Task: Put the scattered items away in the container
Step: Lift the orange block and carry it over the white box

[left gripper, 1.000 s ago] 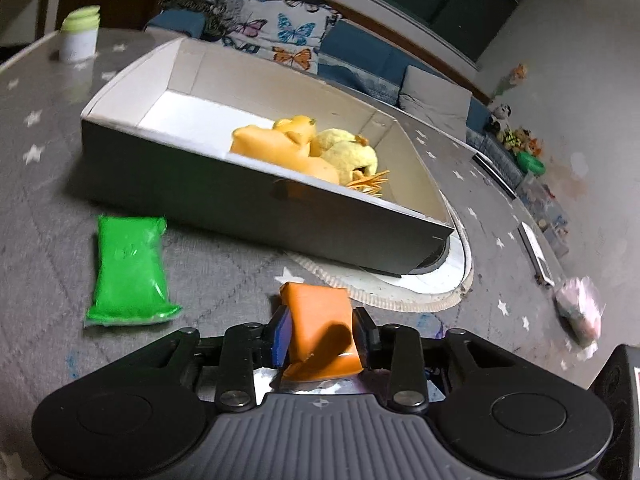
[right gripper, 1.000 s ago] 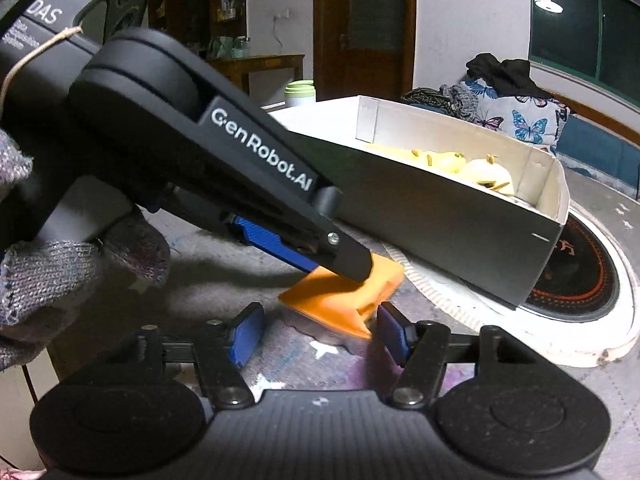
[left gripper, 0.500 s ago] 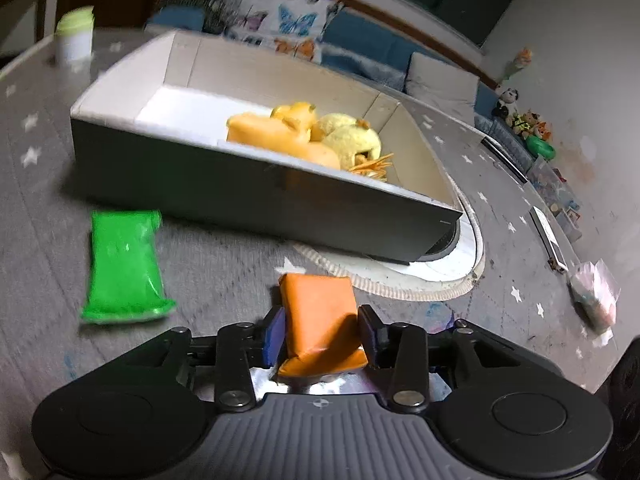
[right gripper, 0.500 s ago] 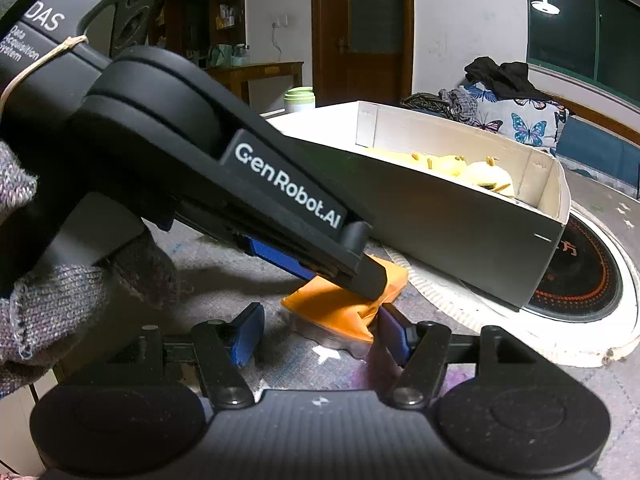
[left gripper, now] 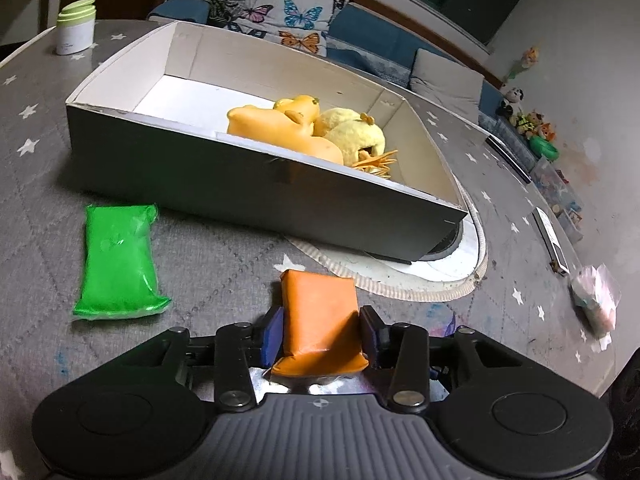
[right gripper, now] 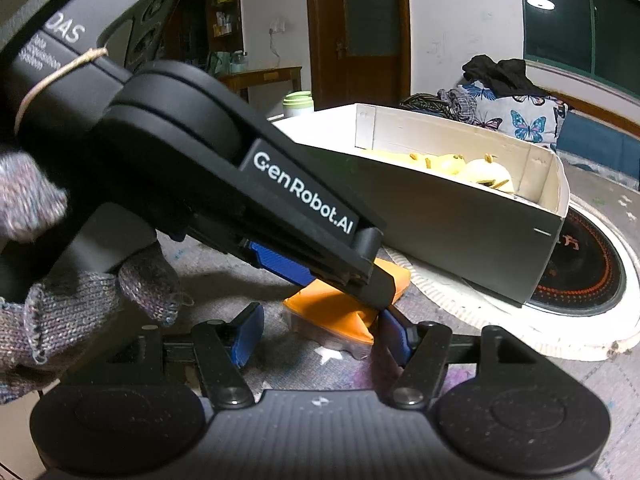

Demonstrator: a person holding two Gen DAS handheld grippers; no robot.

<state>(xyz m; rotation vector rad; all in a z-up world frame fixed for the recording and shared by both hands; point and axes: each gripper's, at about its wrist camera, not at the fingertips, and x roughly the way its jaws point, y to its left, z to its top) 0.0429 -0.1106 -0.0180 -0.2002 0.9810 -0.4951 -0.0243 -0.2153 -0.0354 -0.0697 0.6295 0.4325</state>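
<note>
Since a second ago the left hand-held gripper (left gripper: 319,336) has spread its jaws, which are opening around the orange packet (left gripper: 318,318) lying on the grey starred counter (left gripper: 208,264). The box (left gripper: 256,184) stands just beyond; a green packet (left gripper: 118,260) lies left. The right hand-held gripper (right gripper: 318,334) hangs released beside the packet.

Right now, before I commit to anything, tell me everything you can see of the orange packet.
The orange packet is a soft, pillow-like pouch in glossy clear wrap with a flat sealed end, filled with something orange and dough-like. It lies flat on the grey starred table, in front of the box, not in it. The left gripper has its jaws opening with the packet between them, pads flanking its long sides. The right gripper holds open jaws at one end.
</note>
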